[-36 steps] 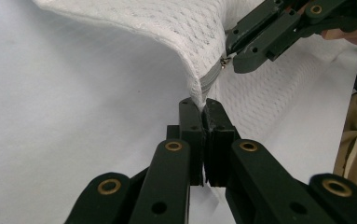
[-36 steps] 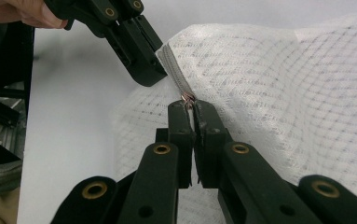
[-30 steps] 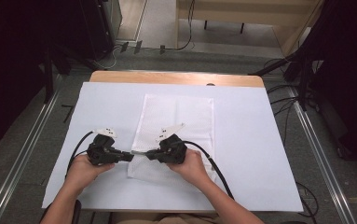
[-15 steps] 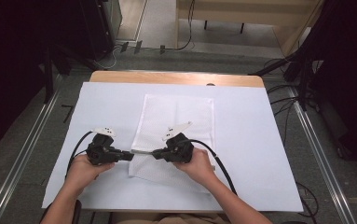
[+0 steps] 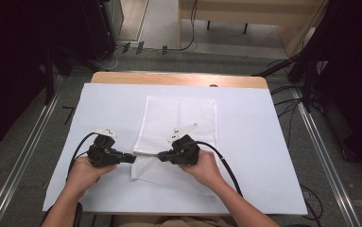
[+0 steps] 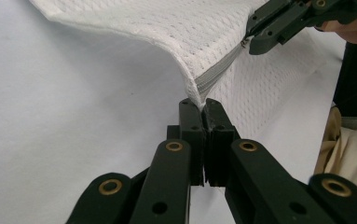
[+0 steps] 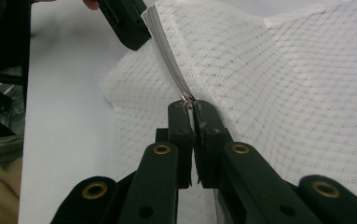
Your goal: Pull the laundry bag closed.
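Where the bench [image 5: 263, 142] lies under its white sheet, wide bare margins stay open left, right and beyond the one white mesh bag [image 5: 181, 118], while its near edge runs just in front of the person's two forearms. The bag lies flat near the middle of the bench, its near part lifted toward the grippers, and its far edge stops well short of the strip of bare wood along the back. One zipper [image 7: 167, 60] runs along the bag's raised near edge. Two grippers face each other there: the left gripper [image 6: 199, 105] is clamped on the bag's corner at the zipper's end, and the right gripper [image 7: 191, 103] is clenched on the one small metal zipper pull [image 7: 187, 98].
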### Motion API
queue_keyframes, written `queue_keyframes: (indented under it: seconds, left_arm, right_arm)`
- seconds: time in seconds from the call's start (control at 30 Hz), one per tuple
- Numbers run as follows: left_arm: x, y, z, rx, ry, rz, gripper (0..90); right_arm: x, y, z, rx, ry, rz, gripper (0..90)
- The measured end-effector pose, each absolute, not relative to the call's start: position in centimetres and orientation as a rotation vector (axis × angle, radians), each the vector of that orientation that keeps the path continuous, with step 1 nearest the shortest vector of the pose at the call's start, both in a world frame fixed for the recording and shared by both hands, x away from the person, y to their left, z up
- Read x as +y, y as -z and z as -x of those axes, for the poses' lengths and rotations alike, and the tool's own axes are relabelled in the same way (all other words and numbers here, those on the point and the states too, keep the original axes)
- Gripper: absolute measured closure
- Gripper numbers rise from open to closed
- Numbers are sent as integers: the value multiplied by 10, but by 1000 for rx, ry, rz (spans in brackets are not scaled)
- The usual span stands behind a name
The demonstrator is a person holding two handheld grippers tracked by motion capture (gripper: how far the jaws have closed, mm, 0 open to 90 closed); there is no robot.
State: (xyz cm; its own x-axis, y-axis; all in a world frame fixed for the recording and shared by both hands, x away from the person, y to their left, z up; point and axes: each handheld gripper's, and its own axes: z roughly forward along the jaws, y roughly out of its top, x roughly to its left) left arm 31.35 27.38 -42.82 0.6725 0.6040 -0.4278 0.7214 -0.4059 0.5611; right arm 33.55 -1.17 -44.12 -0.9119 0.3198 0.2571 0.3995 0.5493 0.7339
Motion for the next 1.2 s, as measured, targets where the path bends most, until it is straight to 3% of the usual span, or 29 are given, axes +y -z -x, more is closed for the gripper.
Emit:
queue_keyframes:
  seconds: [1.2]
  left_arm:
    - [274,428,-313,994,194,-2134,894]
  right_arm:
    - [-47,440,-334,-2688,1283,646,880]
